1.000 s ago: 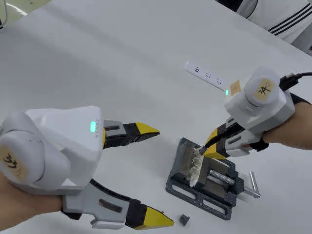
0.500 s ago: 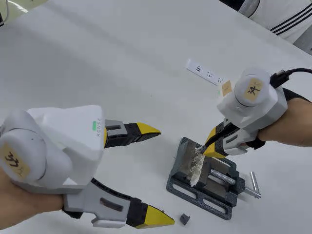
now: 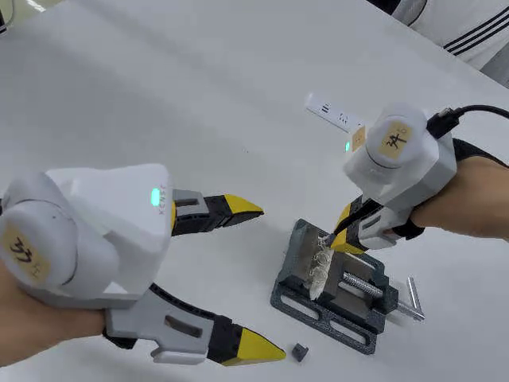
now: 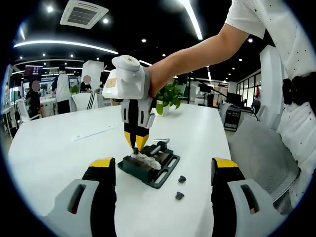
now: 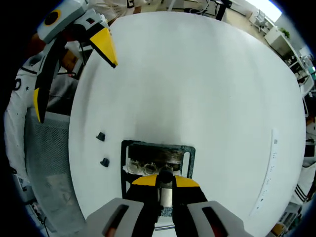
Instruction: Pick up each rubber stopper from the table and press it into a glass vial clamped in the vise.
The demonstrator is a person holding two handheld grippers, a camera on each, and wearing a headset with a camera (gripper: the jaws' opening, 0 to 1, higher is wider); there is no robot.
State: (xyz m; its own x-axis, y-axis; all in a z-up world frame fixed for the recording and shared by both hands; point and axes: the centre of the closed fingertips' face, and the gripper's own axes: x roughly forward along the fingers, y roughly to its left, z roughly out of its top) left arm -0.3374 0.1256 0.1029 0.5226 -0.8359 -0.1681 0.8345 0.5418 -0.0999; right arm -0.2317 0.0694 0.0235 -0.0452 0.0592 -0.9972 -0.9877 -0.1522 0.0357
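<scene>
My right gripper (image 3: 340, 239) is shut on a dark rubber stopper (image 5: 165, 174), tips pointing down onto the glass vials (image 3: 318, 267) clamped in the dark vise (image 3: 318, 314). In the right gripper view the stopper sits just above the row of vials (image 5: 143, 168) in the vise (image 5: 158, 145). My left gripper (image 3: 250, 277) hovers open and holds nothing, to the left of the vise. The left gripper view looks between its jaws at the vise (image 4: 160, 173) and the right gripper (image 4: 136, 140). Two loose stoppers (image 4: 181, 178) (image 4: 178, 195) lie on the table beside the vise.
One loose stopper (image 3: 299, 351) lies by the vise's near corner in the head view. A white power strip (image 3: 334, 114) lies further back on the white table. The vise's screw handle (image 3: 413, 298) sticks out to the right. A person in a striped top stands at the far edge.
The right gripper's body has swung left over the vise while its tips stayed at the vials. The left gripper has barely moved.
</scene>
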